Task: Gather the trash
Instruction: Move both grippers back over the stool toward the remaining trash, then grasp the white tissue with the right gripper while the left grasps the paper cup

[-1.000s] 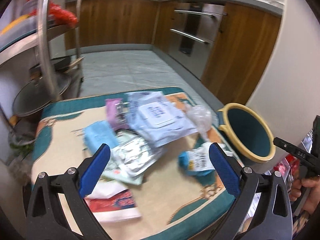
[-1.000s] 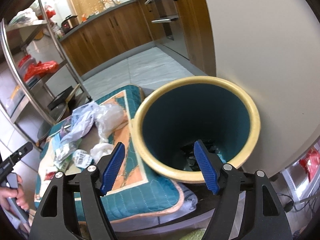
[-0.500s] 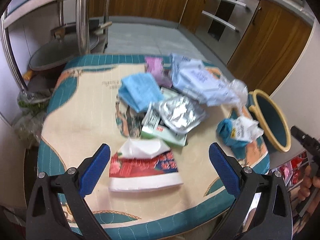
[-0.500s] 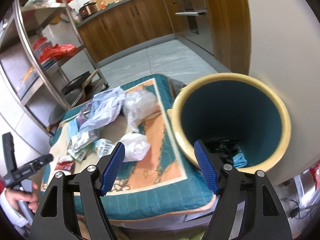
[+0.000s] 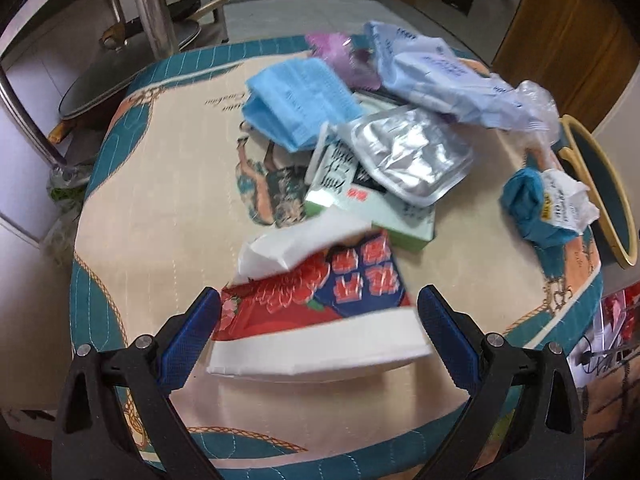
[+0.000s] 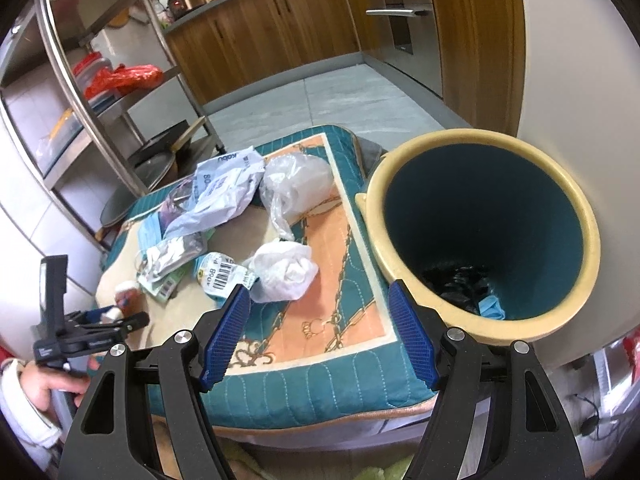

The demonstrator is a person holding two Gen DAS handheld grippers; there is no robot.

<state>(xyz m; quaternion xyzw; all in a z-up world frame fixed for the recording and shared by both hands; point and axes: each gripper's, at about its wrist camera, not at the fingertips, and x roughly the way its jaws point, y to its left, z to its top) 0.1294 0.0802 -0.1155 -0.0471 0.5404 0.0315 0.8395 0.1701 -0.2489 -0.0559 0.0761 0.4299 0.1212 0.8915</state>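
On one quilted mat (image 5: pixel 160 184): two masks, one bin (image 6: pixel 480 240).

Each gripper, left gripper (image 5: pixel 318 326) and right gripper (image 6: pixel 320 330), has matte black angular arms with triangular cut-outs, round silver screws at the joints and blue textured pads (image 6: pixel 226 334), while the person's hand (image 6: pixel 48 390) emerges from a white sleeve (image 6: pixel 18 404).

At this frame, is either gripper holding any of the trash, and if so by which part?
Nothing is held. The left gripper is open, its pads either side of the red tissue pack without pressing on it. The right gripper is open and empty.
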